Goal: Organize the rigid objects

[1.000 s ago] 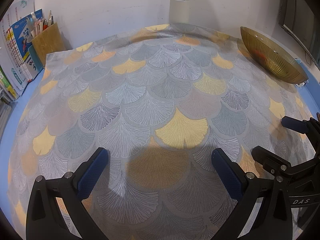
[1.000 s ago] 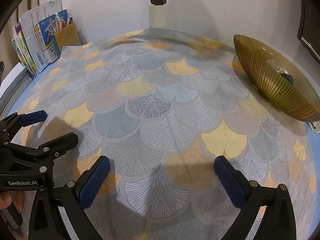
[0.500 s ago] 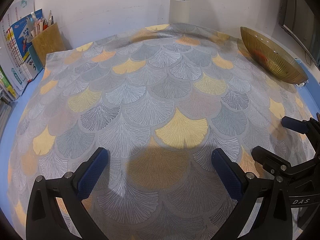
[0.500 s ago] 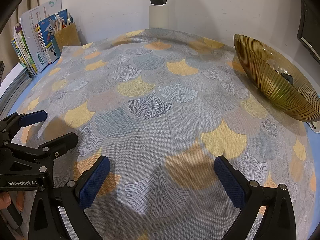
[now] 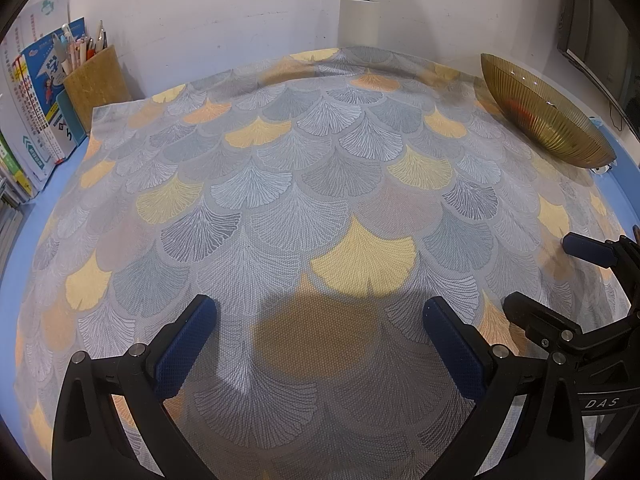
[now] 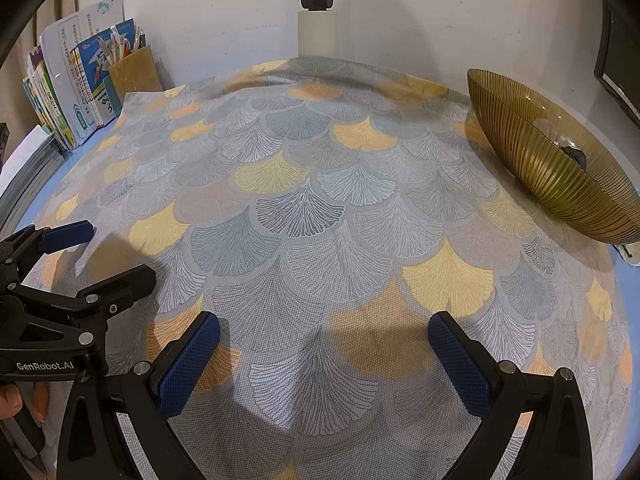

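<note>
A ribbed amber glass bowl (image 5: 552, 128) (image 6: 560, 176) rests at the back right of the cloth. Through its wall I make out a small dark item (image 6: 573, 155) and an orange glow, too unclear to name. My left gripper (image 5: 318, 320) hovers low over the near part of the cloth, open, with nothing between its blue pads. Beside it on the right, my right gripper (image 6: 324, 332) is also open and holds nothing. Each shows in the other's view: the right gripper (image 5: 548, 276) at the right edge, the left gripper (image 6: 108, 254) at the left edge.
A fan-patterned grey and yellow tablecloth (image 5: 280, 200) (image 6: 320, 200) covers a blue table. At the back left stand a brown pen holder (image 5: 96, 80) (image 6: 134, 72) and upright books (image 5: 36, 100) (image 6: 72, 92). A white post (image 5: 358, 20) (image 6: 318, 32) rises at the back wall. A dark screen (image 5: 600, 40) stands far right.
</note>
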A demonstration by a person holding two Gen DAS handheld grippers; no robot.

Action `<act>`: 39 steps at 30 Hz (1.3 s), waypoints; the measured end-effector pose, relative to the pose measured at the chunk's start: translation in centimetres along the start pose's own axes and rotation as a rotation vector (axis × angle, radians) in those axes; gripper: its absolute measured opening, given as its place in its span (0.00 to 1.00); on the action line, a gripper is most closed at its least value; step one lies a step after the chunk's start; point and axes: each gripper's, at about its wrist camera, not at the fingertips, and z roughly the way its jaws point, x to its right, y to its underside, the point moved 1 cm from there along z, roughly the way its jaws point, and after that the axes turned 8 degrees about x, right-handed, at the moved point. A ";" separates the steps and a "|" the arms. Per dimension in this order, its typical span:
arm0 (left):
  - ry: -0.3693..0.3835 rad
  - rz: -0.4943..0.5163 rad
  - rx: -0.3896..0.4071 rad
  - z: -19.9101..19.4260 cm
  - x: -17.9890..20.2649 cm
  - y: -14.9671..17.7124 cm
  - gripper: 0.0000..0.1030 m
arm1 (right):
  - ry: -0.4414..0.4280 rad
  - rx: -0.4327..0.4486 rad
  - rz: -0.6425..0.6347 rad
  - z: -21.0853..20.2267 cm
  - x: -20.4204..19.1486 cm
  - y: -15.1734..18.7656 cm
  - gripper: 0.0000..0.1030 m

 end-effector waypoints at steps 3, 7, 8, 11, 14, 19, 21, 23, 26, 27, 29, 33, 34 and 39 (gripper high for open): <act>0.000 0.000 0.000 0.0 0.0 0.0 1.00 | 0.000 0.000 0.000 0.0 0.0 0.0 1.00; 0.000 0.000 0.000 -0.1 0.0 0.2 1.00 | 0.000 0.000 0.000 0.0 0.0 0.1 1.00; 0.000 0.000 0.000 0.0 0.0 0.0 1.00 | 0.000 0.000 0.000 0.0 0.0 0.0 1.00; 0.000 0.000 0.000 0.0 0.0 0.0 1.00 | 0.000 0.000 0.000 0.0 0.0 0.0 1.00; 0.000 0.000 0.000 0.0 0.0 0.0 1.00 | 0.000 0.000 0.000 0.0 0.0 0.0 1.00; 0.000 0.000 0.000 0.0 0.0 -0.1 1.00 | 0.000 0.000 0.000 0.0 0.0 0.1 1.00; 0.000 0.000 0.000 0.0 0.0 -0.1 1.00 | 0.000 0.000 0.000 0.0 0.0 0.0 1.00; 0.000 0.000 0.000 0.1 0.1 -0.2 1.00 | 0.000 0.000 0.000 0.0 0.0 0.2 1.00; 0.000 0.000 0.000 0.1 0.1 -0.2 1.00 | 0.000 0.000 0.000 0.0 0.0 0.1 1.00; 0.000 0.000 0.000 0.0 0.0 -0.1 1.00 | 0.000 0.000 0.000 0.0 0.0 0.1 1.00; 0.000 0.000 0.000 0.0 0.1 -0.2 1.00 | 0.000 0.000 0.000 0.0 0.0 0.2 1.00; 0.000 0.000 0.000 0.0 0.0 -0.1 1.00 | 0.001 0.000 0.000 0.0 0.0 0.2 1.00; 0.000 0.000 0.000 0.0 0.0 -0.2 1.00 | 0.001 0.000 0.000 0.0 0.0 0.2 1.00; 0.000 0.000 -0.001 -0.1 0.0 0.0 1.00 | 0.001 0.000 0.000 0.0 0.0 0.2 1.00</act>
